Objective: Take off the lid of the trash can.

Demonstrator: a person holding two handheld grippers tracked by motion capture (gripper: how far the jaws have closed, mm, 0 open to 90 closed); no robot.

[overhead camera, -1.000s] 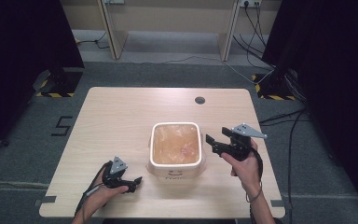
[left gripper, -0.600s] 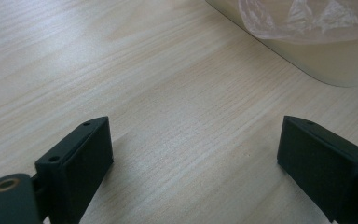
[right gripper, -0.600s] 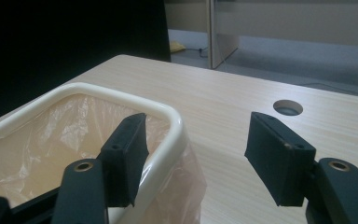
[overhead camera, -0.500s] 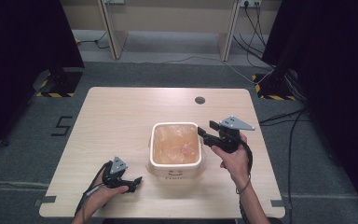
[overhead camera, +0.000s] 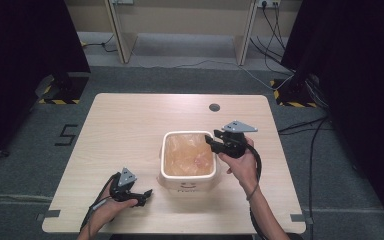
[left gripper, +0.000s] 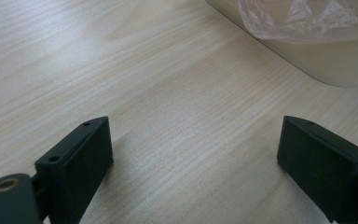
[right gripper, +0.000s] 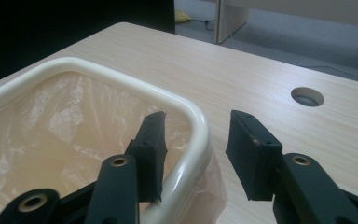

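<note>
A cream square bin stands on the wooden table, lined with a thin orange-tinted plastic bag. My right gripper sits at the bin's far right corner. In the right gripper view its jaws straddle the rim, one inside over the liner and one outside. They have just been closing, and a gap still shows beside the rim. My left gripper rests low on the table left of the bin, jaws wide apart with nothing between them.
A round cable hole lies in the table beyond the bin. Bare tabletop spreads left and behind the bin. Cables run across the grey floor behind the table, with dark curtains at both sides.
My right gripper has moved left from beside the bin onto its far right corner, and its jaws have narrowed around the rim. The left gripper has stayed where it was.
</note>
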